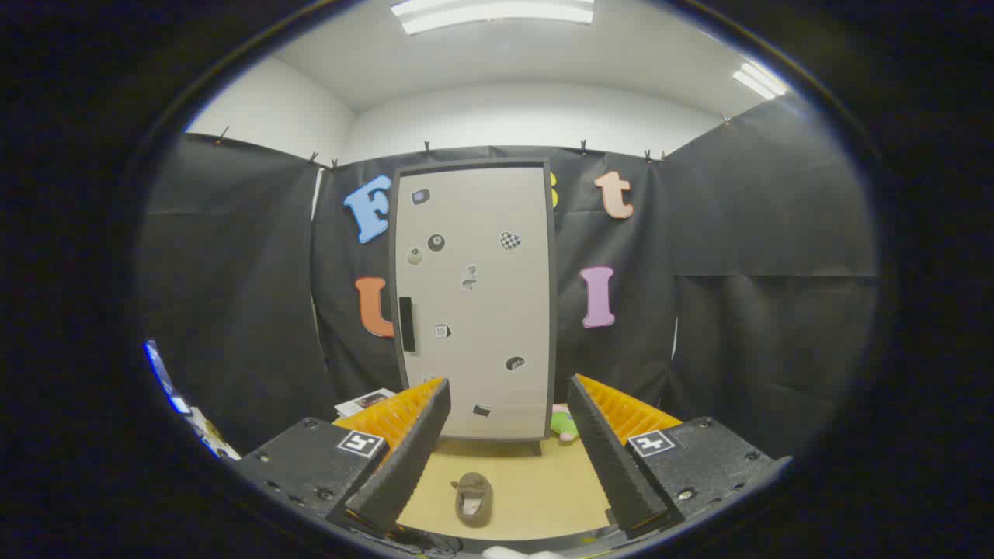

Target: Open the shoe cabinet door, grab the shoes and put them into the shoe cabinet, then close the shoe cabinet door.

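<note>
A tall pale shoe cabinet (474, 303) stands on the wooden table, its door shut and dotted with stickers. A dark vertical handle (406, 324) sits on the door's left side. One small brown shoe (473, 499) lies on the table between my fingers, well short of the cabinet. My gripper (509, 454) is open, held back from both, with nothing between its fingers.
A green and pink soft toy (564, 424) lies at the cabinet's right foot. Papers (363, 401) lie left of the cabinet, beyond the left finger. The light wooden table (536, 481) has bare room around the shoe. Black cloth walls close in the booth.
</note>
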Demonstrator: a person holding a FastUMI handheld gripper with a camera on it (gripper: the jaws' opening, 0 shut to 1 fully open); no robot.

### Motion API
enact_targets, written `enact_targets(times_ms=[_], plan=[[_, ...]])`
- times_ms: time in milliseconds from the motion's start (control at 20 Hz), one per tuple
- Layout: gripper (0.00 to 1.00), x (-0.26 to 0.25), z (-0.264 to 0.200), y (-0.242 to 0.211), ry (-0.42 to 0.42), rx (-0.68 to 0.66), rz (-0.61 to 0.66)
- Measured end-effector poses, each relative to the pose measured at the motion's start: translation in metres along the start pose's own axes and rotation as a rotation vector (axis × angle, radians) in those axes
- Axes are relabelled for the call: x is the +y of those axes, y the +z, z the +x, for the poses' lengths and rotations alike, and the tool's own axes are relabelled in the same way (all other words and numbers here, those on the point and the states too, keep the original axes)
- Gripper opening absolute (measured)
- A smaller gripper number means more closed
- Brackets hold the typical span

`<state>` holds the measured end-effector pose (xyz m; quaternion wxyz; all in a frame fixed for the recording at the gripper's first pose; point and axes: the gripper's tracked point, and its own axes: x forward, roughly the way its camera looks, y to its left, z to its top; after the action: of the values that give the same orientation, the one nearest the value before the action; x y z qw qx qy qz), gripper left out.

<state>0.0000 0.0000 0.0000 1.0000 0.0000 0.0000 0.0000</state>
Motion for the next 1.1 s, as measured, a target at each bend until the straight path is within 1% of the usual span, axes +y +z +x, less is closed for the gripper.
enact_targets(times_ms=[250, 700, 900, 1100], plan=[[0.99, -0.001, -0.003, 0.002, -0.01, -0.002, -0.002], [0.99, 0.013, -0.003, 0.001, -0.003, 0.007, -0.021], [0.99, 0.027, 0.01, -0.002, -0.001, 0.017, -0.017], [0.99, 0.061, 0.04, -0.005, 0.029, 0.033, 0.011]])
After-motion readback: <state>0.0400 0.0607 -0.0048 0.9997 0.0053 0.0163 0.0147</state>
